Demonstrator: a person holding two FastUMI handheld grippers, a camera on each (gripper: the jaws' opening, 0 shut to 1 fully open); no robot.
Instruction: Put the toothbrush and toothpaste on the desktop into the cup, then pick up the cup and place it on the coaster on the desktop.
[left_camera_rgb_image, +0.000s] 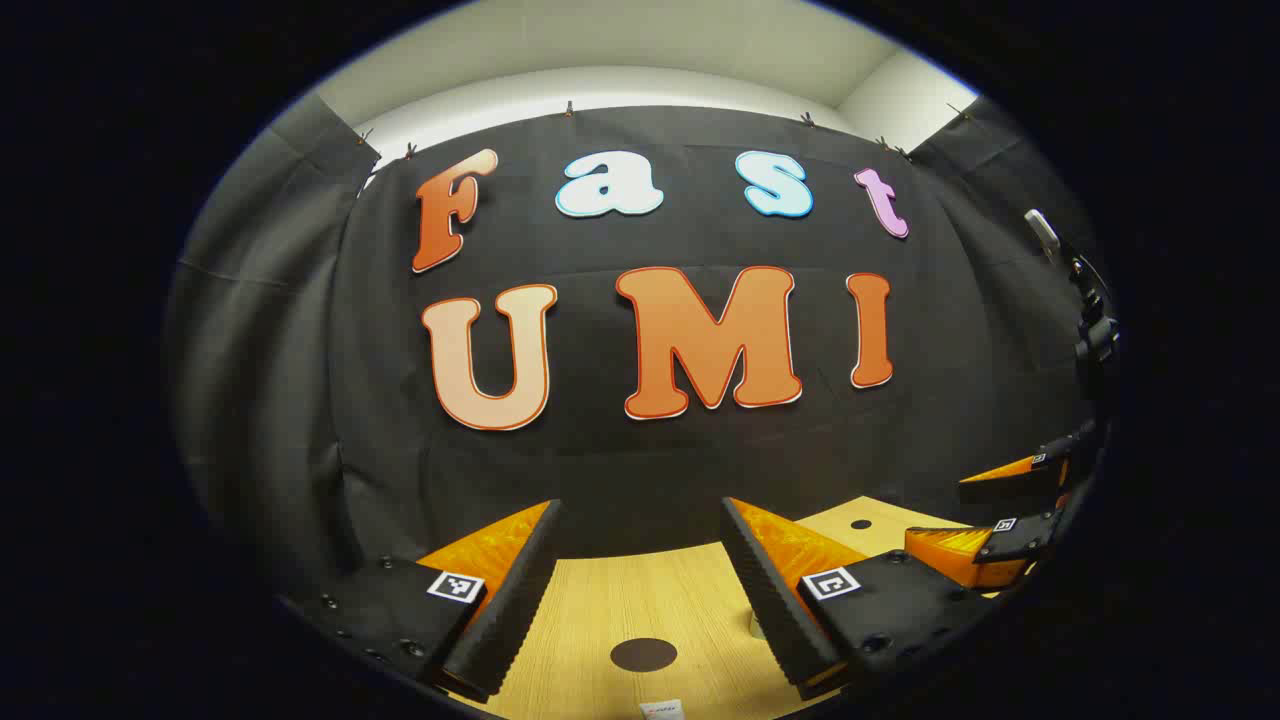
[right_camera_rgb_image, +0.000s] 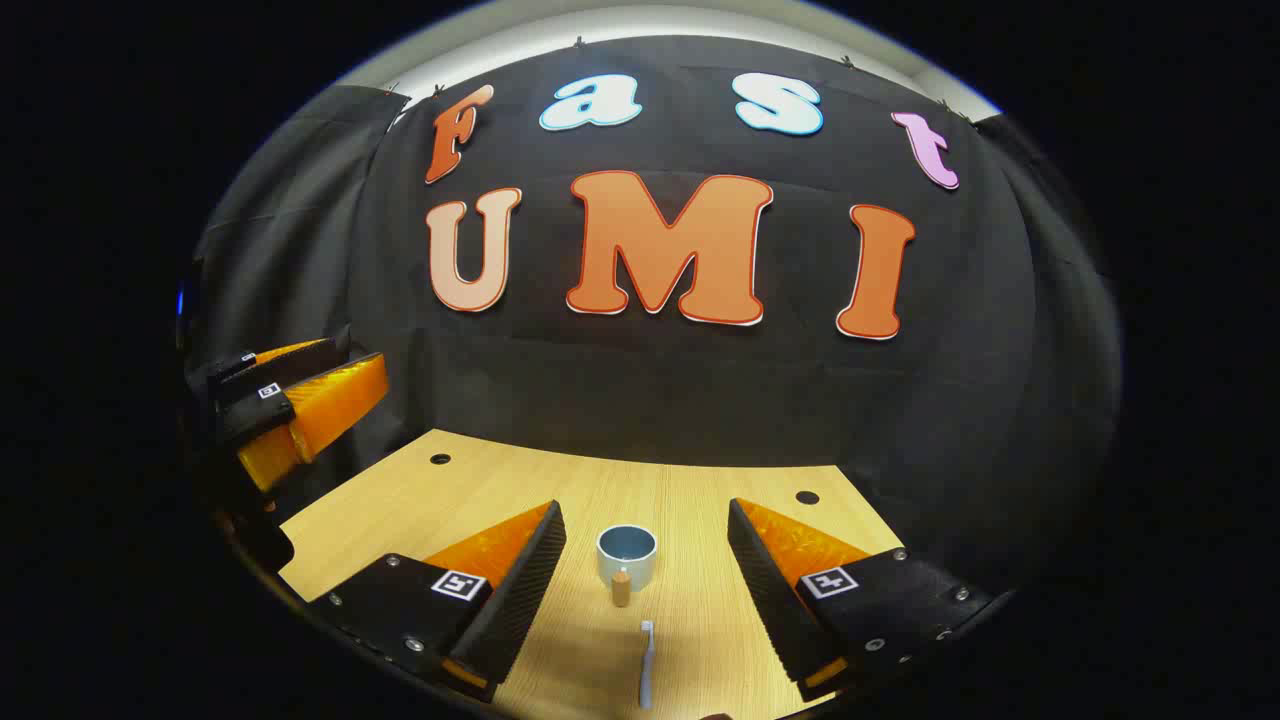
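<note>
the cup (right_camera_rgb_image: 627, 555) is seen upright toward the middle of the wooden surface (right_camera_rgb_image: 700, 480), with the small toothpaste (right_camera_rgb_image: 621, 588) standing just before it and the toothbrush (right_camera_rgb_image: 646, 662) lying nearer the front edge. the right hand-held gripper (right_camera_rgb_image: 640, 575) is held wide apart, gripping nothing. the left hand-held gripper (left_camera_rgb_image: 640, 575) is likewise spread and empty, above a dark round coaster (left_camera_rgb_image: 643, 655).

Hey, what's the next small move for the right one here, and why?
Probably lower the right hand-held gripper onto the toothbrush. Its jaws stand open and hold nothing, the toothbrush lies on the desktop between them, and the cup sits just beyond.
</note>
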